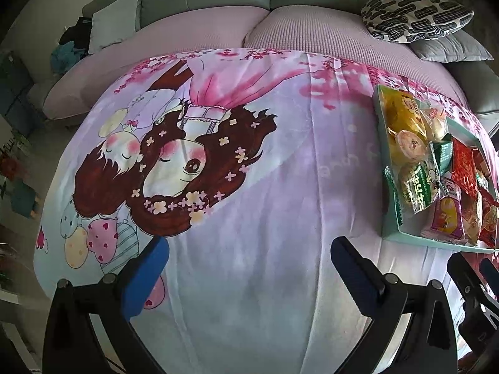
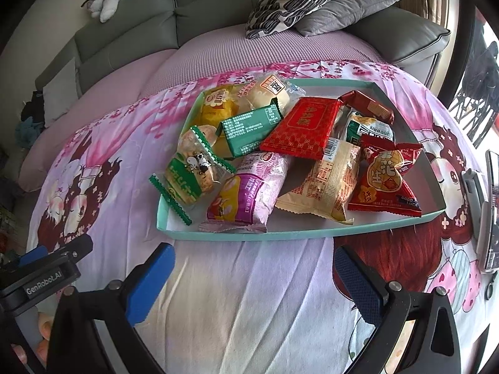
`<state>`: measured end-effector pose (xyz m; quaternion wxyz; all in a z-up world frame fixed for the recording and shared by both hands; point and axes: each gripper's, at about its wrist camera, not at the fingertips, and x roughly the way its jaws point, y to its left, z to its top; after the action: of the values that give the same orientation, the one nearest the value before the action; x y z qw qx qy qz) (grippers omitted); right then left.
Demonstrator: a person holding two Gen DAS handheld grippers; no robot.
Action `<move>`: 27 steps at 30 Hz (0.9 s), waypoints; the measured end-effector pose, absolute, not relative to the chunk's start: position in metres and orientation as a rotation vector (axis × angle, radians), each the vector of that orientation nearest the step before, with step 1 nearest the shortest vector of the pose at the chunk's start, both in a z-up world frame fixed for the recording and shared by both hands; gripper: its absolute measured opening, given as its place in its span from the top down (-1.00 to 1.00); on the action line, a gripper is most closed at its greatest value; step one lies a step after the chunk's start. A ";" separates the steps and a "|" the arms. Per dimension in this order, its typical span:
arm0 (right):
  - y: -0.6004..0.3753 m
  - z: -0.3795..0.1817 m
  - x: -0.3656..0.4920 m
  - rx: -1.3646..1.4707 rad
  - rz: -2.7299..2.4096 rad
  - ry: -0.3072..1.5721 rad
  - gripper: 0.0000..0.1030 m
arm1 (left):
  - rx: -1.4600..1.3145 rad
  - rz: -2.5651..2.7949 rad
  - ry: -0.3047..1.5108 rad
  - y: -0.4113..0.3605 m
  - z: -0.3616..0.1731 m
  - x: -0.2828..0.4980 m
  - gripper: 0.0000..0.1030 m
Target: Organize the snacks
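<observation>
A shallow teal tray (image 2: 299, 235) lies on a cartoon-print cloth and holds several wrapped snacks: a flat red packet (image 2: 304, 127), a purple-and-yellow packet (image 2: 246, 191), a green-edged clear bag (image 2: 190, 173), a dark green bar (image 2: 249, 132), a tan packet (image 2: 324, 184) and a red peanut bag (image 2: 388, 180). My right gripper (image 2: 251, 269) stands open just in front of the tray, holding nothing. In the left wrist view the tray (image 1: 389, 227) sits at the right edge. My left gripper (image 1: 249, 263) hangs open over bare cloth, left of the tray.
The cloth (image 1: 249, 187) covers a table in front of a grey sofa (image 2: 140, 21) with a pink cover. A patterned cushion (image 1: 414, 14) and a grey pillow (image 2: 346, 6) rest on the seat. A phone on a stand (image 2: 491, 205) is at the right.
</observation>
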<state>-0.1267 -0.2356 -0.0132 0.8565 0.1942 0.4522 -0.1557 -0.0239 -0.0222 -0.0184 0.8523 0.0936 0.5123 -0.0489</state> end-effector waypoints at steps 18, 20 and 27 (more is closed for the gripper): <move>-0.236 -0.014 -0.127 0.413 -0.325 0.952 -1.00 | 0.195 -0.102 1.079 -0.022 -0.019 -0.024 -1.00; -0.236 -0.014 -0.127 0.414 -0.326 0.952 -1.00 | 0.195 -0.102 1.079 -0.022 -0.019 -0.024 -1.00; -0.236 -0.015 -0.126 0.413 -0.321 0.954 -1.00 | 0.194 -0.103 1.080 -0.022 -0.019 -0.023 -1.00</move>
<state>-0.1262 -0.2355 -0.0149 0.8555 0.1966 0.4540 -0.1525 -0.0231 -0.0216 -0.0187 0.8520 0.0921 0.5131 -0.0489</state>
